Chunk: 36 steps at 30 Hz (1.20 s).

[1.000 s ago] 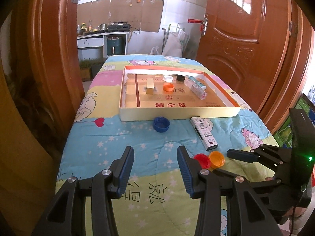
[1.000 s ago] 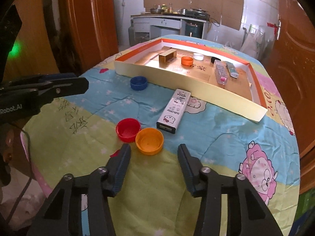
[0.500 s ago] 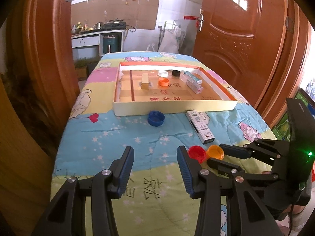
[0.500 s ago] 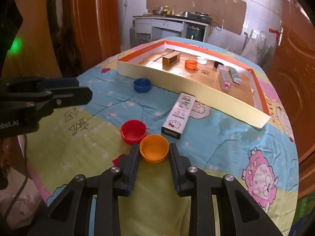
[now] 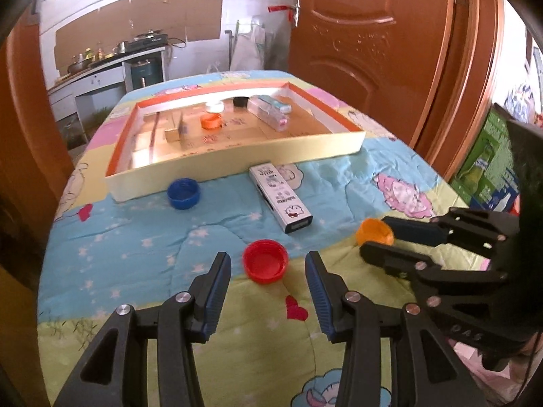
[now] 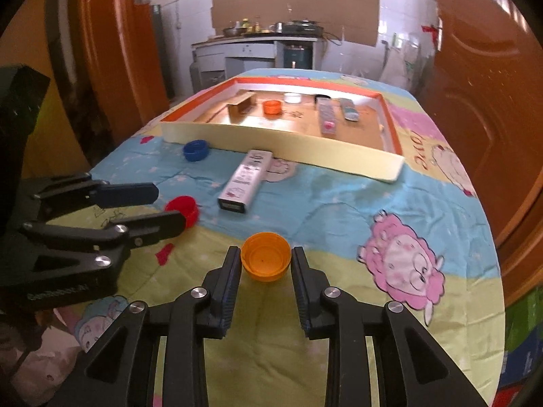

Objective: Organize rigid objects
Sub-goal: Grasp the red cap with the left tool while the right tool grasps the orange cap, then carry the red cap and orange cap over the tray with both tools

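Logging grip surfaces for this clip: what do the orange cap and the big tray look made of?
Orange cap: likely smooth moulded plastic, with uniform colour and a thin rim, held between the right gripper fingers. Tray: apparently matte cardboard, with thin flat cream walls and a printed brown floor.

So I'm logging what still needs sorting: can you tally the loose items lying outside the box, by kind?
Bottle caps: 3 — orange cap gripped by the right gripper, red cap, blue cap
Printed cartons: 1 — white carton
Total: 4
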### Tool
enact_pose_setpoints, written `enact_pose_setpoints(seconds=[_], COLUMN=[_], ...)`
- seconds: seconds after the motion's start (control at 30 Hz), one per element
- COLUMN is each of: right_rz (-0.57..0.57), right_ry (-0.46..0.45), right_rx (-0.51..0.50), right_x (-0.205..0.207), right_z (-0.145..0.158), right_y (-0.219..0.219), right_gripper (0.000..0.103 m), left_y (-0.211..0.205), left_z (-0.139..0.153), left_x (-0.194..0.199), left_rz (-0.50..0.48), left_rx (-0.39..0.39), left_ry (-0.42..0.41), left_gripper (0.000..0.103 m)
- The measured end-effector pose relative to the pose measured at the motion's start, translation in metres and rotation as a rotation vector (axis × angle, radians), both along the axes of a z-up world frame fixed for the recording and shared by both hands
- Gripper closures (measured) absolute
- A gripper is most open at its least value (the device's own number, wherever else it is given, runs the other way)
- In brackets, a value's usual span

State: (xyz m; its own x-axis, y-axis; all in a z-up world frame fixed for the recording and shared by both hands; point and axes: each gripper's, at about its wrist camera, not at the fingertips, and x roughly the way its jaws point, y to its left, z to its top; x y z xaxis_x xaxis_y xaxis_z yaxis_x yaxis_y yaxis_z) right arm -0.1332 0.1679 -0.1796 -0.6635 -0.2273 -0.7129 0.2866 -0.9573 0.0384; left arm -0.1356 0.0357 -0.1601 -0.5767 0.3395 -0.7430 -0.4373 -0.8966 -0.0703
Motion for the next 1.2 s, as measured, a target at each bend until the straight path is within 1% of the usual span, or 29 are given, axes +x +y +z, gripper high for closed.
enact_pose_setpoints(seconds=[0.17, 0.23, 0.37, 0.43, 0.5, 0.6, 0.77, 1.0, 1.2], right_rz=[-0.029, -0.033, -0.037, -0.038, -0.038, -0.038, -0.038, -0.027, -0.025], right_ry=[-0.007, -0.012, -0.02, -0.025, -0.025, -0.027, -0.026, -0.02, 0.002], right_rx=[-0.035, -0.042, -0.052, -0.056, -0.056, -0.056, -0.061, -0.08, -0.093], right_x=[0.0, 0.0, -0.002, -0.003, -0.003, -0.003, -0.003, -0.003, -0.008], right_z=[-0.003, -0.004, -0.006, -0.007, -0.007, -0.007, -0.007, -0.001, 0.012], right_y=[0.013, 0.015, 0.016, 0.016, 0.016, 0.015, 0.013, 0.008, 0.005], right_gripper=[0.072, 0.072, 0.072, 0.072, 0.072, 0.072, 0.072, 0.072, 0.072], left_y=[0.004, 0.004, 0.003, 0.0, -0.002, -0.006, -0.008, -0.011, -0.016], left_z=[-0.009, -0.012, -0.013, -0.012, -0.012, -0.012, -0.01, 0.005, 0.024], left_x=[-0.011, -0.014, -0.014, -0.014, -0.014, -0.014, -0.011, -0.006, -0.013], left_rz=[0.012, 0.013, 0.021, 0.043, 0.06, 0.058, 0.058, 0.057, 0.069], left_rx=[-0.03, -0.034, -0.028, -0.027, -0.03, -0.009, 0.001, 0.046, 0.079], left_ry=[-0.015, -0.027, -0.023, -0.018, -0.012, -0.016, -0.015, 0.007, 0.033], left_gripper=[0.058, 0.058, 0.058, 0.067, 0.073, 0.073, 0.073, 0.073, 0.073])
